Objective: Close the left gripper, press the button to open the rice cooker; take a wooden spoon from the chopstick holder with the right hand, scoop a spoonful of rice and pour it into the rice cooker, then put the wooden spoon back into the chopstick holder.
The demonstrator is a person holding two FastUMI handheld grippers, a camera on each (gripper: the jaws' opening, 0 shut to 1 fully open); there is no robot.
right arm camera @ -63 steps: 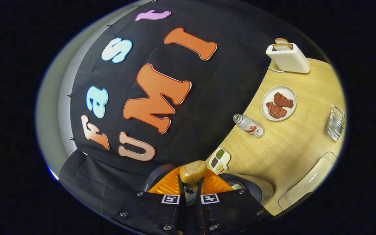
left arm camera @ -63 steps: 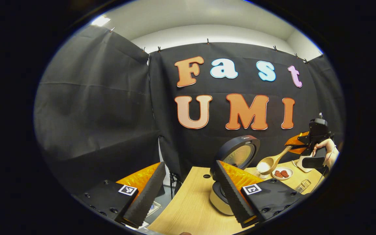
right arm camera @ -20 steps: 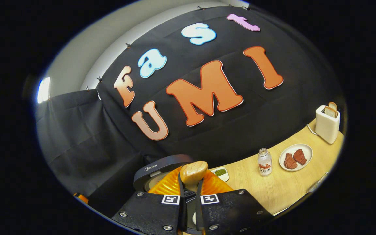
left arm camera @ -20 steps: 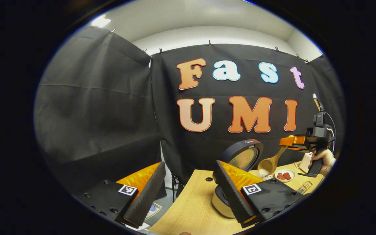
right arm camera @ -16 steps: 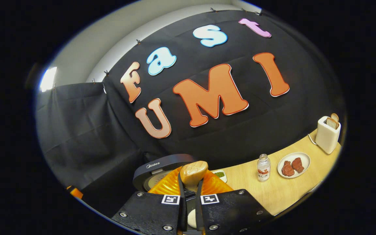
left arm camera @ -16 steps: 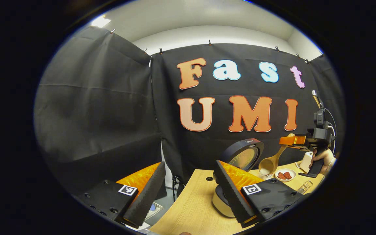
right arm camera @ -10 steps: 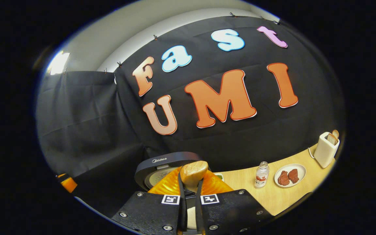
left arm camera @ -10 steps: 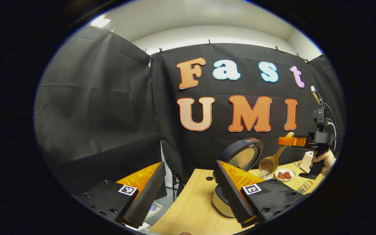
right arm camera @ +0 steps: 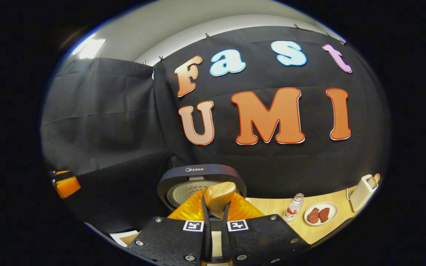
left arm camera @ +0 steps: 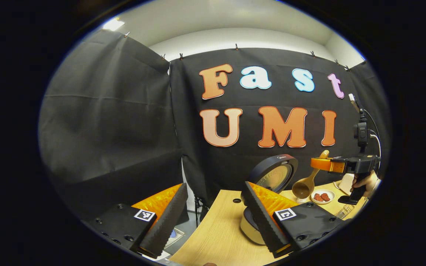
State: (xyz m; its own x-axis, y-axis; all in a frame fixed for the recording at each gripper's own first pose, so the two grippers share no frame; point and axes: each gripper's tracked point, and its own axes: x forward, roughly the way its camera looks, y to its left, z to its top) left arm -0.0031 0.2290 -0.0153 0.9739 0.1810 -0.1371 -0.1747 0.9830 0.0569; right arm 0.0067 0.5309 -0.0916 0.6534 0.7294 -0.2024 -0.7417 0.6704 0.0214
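Spoon point(left arm camera: 306, 184) emptied, apparently, bottle point(right arm camera: 292, 209), plate point(right arm camera: 320, 214) beyond

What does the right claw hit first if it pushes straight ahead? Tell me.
Most likely the raised lid of the rice cooker, which stands just beyond the right claw and the wooden spoon it clamps. Depth is unclear, so this is a guess.
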